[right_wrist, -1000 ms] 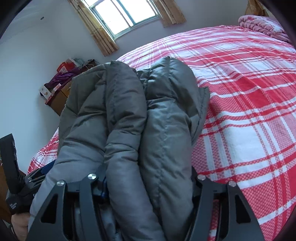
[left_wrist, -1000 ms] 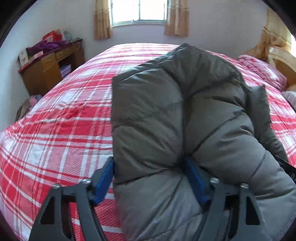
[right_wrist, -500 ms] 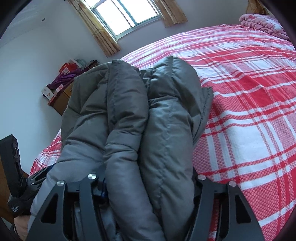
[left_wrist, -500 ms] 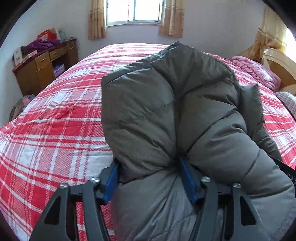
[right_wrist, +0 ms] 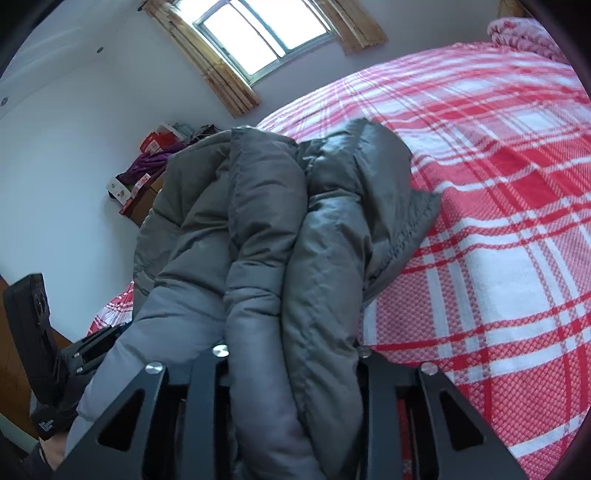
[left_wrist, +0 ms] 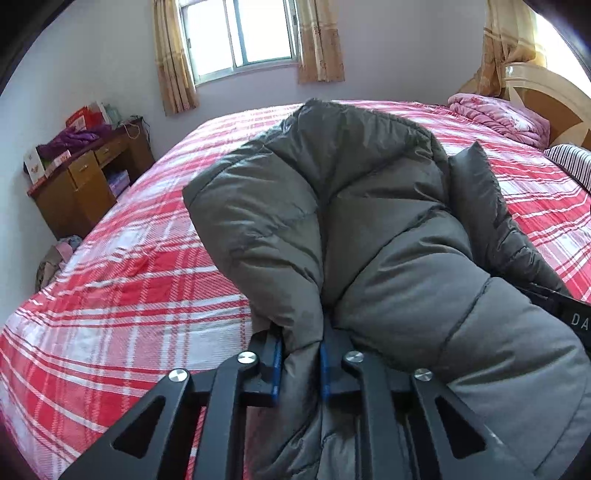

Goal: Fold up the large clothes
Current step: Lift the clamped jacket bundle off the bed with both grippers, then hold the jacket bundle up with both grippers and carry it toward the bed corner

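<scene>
Left gripper [left_wrist: 301, 360] clamped on a pinched fold of the grey puffer jacket [left_wrist: 369, 229], jaws just closed in, blue pads [left_wrist: 276, 362] pressing cloth. Right gripper [right_wrist: 291, 354] likewise just closed down, squeezing a thick bundled roll of the same jacket. Ahead of both, jacket bunched lengthwise and lying on the red plaid bed [left_wrist: 129, 288]. Beyond, wooden desk [left_wrist: 85, 177] and window [left_wrist: 240, 33]. Judged partway: gathered, not yet a flat, tidy fold.

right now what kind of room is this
A bedroom, most likely: a big bed under a red plaid cover, a pink quilt folded by the headboard, and a wooden desk near the curtained window.
</scene>
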Demonstrator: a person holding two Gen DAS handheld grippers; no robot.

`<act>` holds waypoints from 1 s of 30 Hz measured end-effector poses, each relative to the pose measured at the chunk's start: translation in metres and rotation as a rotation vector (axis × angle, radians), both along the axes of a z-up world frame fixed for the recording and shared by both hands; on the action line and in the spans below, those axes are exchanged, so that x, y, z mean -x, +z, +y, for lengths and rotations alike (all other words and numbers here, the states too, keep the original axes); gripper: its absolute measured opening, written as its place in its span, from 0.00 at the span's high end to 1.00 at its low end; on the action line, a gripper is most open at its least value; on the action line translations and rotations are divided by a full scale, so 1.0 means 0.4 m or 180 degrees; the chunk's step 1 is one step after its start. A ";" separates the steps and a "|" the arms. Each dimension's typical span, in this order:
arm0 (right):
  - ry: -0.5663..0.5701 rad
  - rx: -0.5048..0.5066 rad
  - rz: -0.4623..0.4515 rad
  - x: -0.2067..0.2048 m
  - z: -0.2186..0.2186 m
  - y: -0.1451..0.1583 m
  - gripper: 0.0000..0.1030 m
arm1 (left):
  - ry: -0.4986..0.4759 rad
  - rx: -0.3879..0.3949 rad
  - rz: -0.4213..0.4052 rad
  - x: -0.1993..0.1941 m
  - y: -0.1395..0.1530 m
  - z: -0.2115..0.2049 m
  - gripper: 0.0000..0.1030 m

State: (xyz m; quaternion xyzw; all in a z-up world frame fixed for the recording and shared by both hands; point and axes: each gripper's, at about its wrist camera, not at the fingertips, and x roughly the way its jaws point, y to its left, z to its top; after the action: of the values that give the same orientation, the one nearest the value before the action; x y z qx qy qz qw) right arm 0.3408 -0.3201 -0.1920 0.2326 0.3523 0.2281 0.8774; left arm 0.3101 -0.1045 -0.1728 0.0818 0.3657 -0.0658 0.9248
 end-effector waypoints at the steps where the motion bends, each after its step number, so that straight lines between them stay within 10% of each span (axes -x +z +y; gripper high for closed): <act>1: 0.0002 0.0020 -0.0035 0.007 0.001 0.006 0.73 | 0.0010 0.0007 -0.0026 0.012 0.013 0.003 0.88; 18: 0.0383 -0.0453 -0.0616 0.152 0.101 0.199 0.79 | 0.0208 0.0162 -0.0691 0.250 0.293 0.242 0.90; 30: 0.0897 -0.0459 -0.0801 0.152 0.314 0.314 0.79 | 0.0632 0.0192 -0.0724 0.335 0.328 0.452 0.90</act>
State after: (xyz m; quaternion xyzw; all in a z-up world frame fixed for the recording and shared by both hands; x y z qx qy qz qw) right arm 0.2800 -0.1947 -0.0662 0.2128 0.2517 0.4006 0.8550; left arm 0.1761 0.0762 -0.0415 0.0243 0.2627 0.0247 0.9643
